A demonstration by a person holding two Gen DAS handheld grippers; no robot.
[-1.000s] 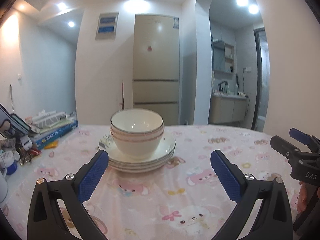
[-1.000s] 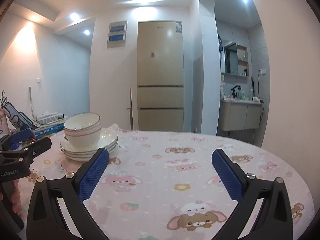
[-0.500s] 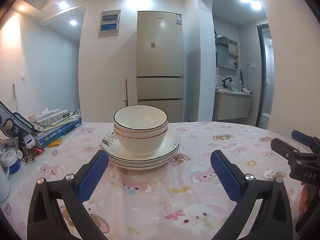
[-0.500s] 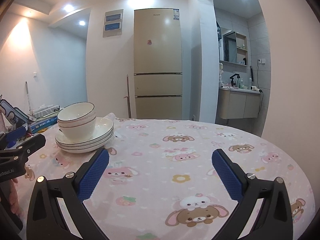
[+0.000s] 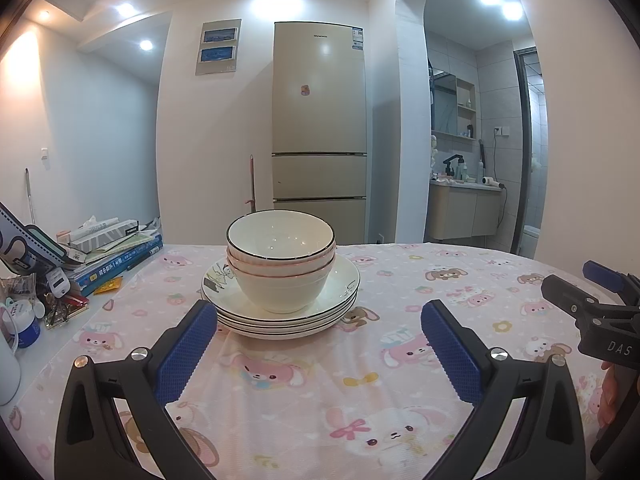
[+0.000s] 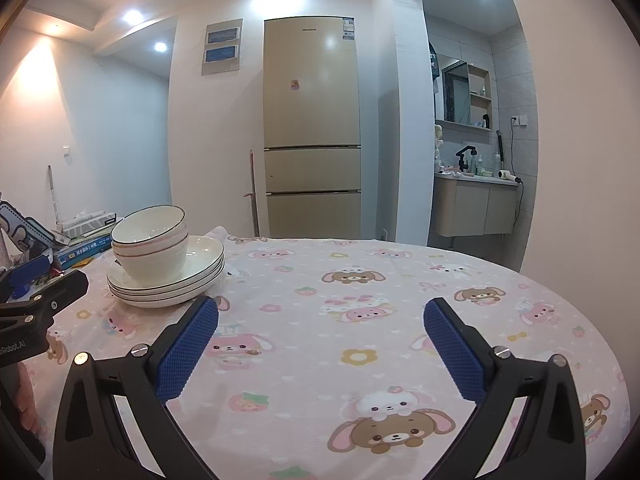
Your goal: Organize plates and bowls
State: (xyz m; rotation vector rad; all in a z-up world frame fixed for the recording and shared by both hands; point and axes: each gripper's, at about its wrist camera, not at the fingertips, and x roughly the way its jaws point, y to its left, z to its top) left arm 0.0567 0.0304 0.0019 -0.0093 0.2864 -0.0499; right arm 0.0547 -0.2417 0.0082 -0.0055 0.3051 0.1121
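Both tongs gape wide, empty: left tongs [image 5: 319,322] face the bowls [image 5: 280,259] nested on stacked plates [image 5: 280,314], seemingly near the bench's left edge. Next, probably, lifting the bowls.

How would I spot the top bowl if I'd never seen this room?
Face the tall beige fridge; before it, on the pink cartoon tablecloth, sits a stack of plates. Nested bowls stand on it, and the top bowl alone has a black rim, not pinkish.
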